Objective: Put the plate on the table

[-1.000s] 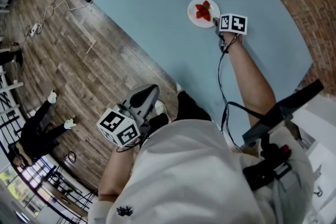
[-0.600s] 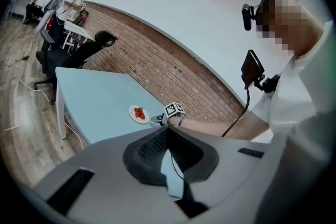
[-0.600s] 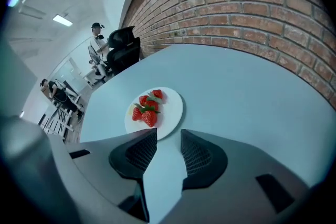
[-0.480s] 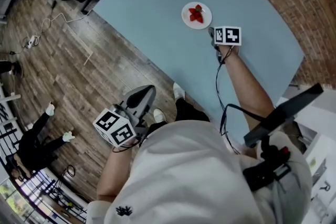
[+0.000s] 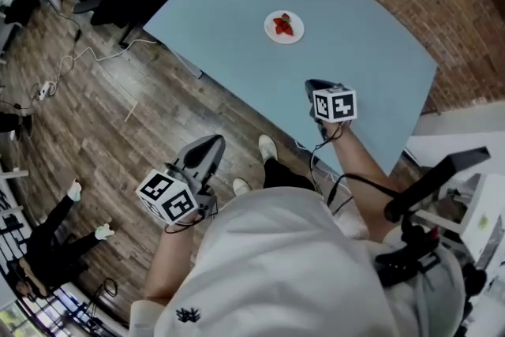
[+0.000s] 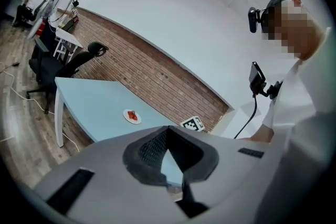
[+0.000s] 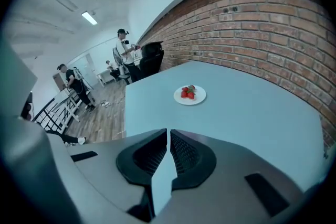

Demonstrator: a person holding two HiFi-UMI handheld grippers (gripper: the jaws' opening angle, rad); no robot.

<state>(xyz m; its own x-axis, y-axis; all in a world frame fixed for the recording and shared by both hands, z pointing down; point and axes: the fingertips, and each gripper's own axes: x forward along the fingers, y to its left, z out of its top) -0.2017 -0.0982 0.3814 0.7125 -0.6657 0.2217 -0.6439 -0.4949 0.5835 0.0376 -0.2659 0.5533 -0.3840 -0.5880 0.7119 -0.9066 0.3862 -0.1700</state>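
Observation:
A small white plate (image 5: 284,27) with red strawberries rests on the light blue table (image 5: 363,59), toward its far side. It also shows in the left gripper view (image 6: 132,116) and the right gripper view (image 7: 190,95). My right gripper (image 5: 313,84) hovers over the table's near part, well back from the plate. Its jaws have just been closing; the tips (image 7: 168,131) almost meet with nothing between them. My left gripper (image 5: 213,141) hangs over the wooden floor beside the table, its jaws (image 6: 167,129) together and empty.
A brick wall (image 7: 273,13) runs behind the table. Black office chairs (image 6: 79,63) and white desks stand past the table's left end. Cables (image 5: 87,55) trail on the wooden floor. People stand far off (image 7: 124,52); someone's legs (image 5: 55,237) show at lower left.
My right gripper has drawn back from beside the plate to the near part of the table, and its jaws have closed. The plate stays on the table. My left gripper has shifted slightly.

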